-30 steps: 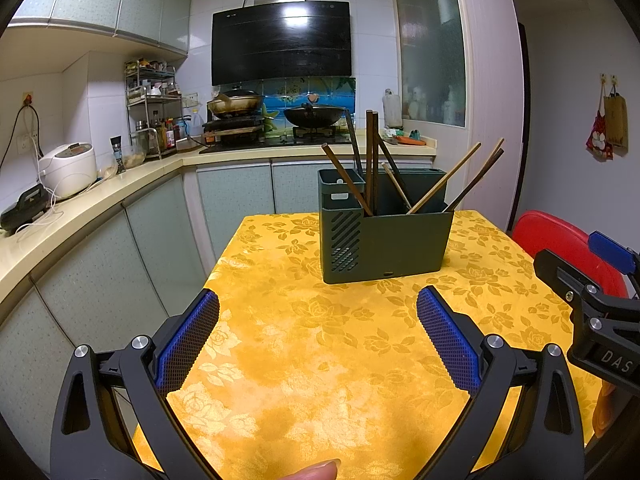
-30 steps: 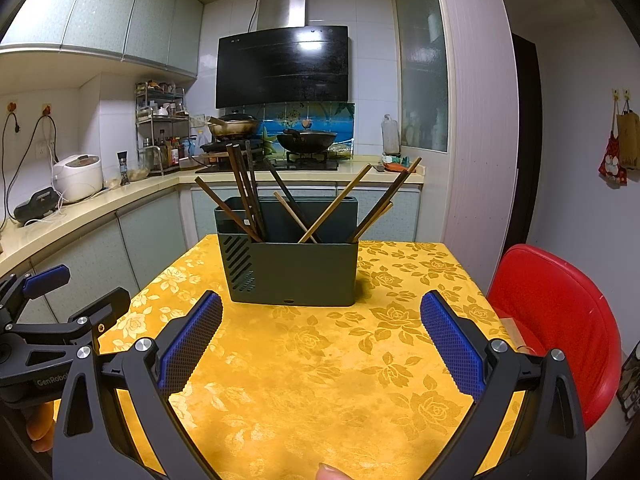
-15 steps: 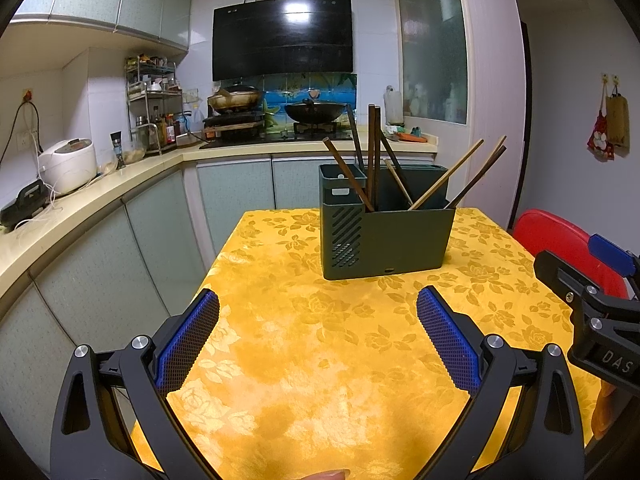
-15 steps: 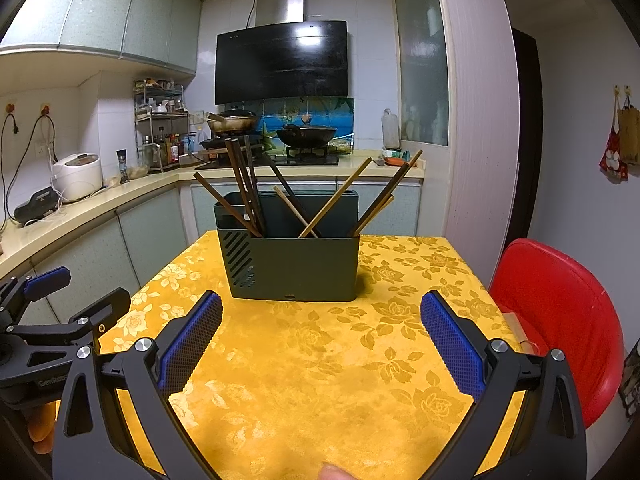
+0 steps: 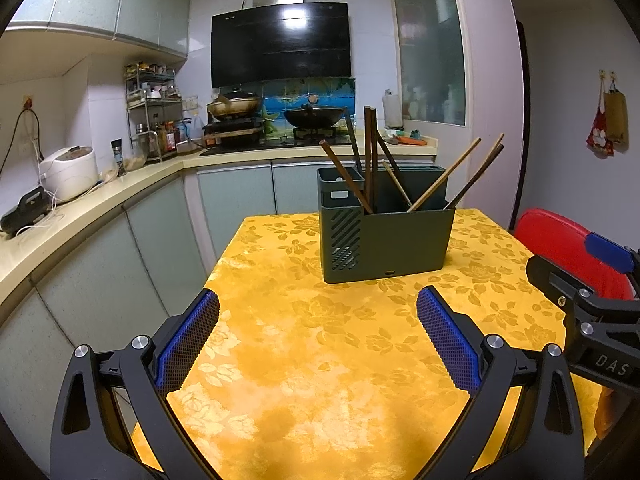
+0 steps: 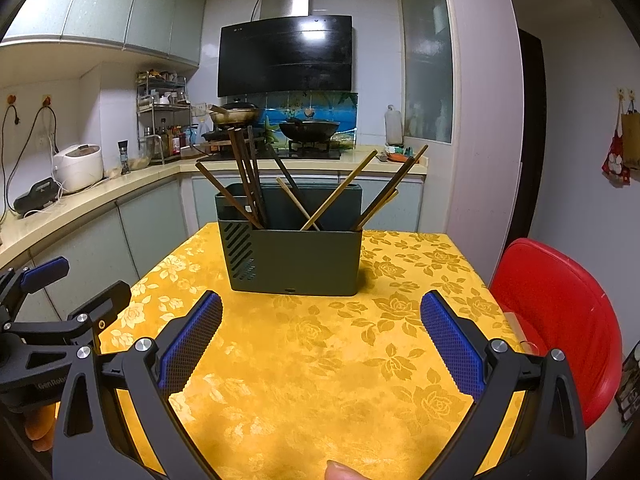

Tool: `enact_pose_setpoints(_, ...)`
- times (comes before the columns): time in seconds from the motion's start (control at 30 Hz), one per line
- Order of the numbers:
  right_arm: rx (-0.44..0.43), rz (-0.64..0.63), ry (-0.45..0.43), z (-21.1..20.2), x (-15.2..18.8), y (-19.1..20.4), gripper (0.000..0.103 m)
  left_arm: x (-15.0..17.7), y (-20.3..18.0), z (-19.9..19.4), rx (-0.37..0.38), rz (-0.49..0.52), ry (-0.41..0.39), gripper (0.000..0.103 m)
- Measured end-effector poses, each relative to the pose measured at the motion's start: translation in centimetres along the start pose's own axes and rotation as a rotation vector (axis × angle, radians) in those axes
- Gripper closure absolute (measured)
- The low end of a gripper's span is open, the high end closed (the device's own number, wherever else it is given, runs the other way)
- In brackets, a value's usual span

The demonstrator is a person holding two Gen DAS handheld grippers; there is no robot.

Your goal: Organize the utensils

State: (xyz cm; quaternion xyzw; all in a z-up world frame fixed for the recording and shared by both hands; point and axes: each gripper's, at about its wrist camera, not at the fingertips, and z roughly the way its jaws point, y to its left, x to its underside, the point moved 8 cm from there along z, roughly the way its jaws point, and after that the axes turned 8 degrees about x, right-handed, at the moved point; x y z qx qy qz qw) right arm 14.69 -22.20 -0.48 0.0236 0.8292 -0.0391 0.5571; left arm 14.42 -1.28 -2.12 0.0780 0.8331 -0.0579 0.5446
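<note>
1. Two grippers, both empty. Left gripper [image 5: 318, 338] hovers over the near part of the surface [image 5: 320, 380], fingers [image 5: 188, 344] spread wide, blue pads facing each other, nothing between them.
2. Right gripper [image 6: 320, 338] same: fingers [image 6: 452, 346] wide apart over the yellow floral cloth, holding nothing. A fingertip [image 6: 340, 471] of the person shows at the bottom edge of the right wrist view.
3. Each gripper shows at the edge of the other's view: the right one at the far right of the left view, the left one at the far left of the right view. They sit side by side, apart.
4. Near surface between the fingers is bare cloth only.
5. Dark green utensil holder [image 5: 386, 236] stands upright towards the far end of the surface, well apart from both grippers, slotted vents on its left end.
6. Chopsticks [image 5: 370, 160] stand in the holder, mixed dark and light wood. Some are near upright on the left; others lean out to the right over the rim. An inner divider is visible, but which sticks sit in which compartment is hard to tell.
7. Red chair [image 6: 560, 320] just beside the right edge of the surface.
8. Behind: kitchen counter [image 5: 100, 200] with rice cooker [image 5: 68, 174], stove with wok [image 5: 314, 116], black range hood [image 5: 280, 44].
</note>
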Motion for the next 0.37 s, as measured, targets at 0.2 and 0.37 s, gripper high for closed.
enact_pose_setpoints(0.2, -0.001, 0.001, -0.003, 0.07, -0.05, 0.0, 0.007, -0.11, -0.4, 0.32, -0.008, 0.008, 0.022, 0.007)
enact_pose_setpoints(0.37, 0.0, -0.001, -0.001, 0.04, -0.05, 0.15, 0.007, -0.09, -0.45, 0.33, -0.002, -0.004, 0.034, 0.007)
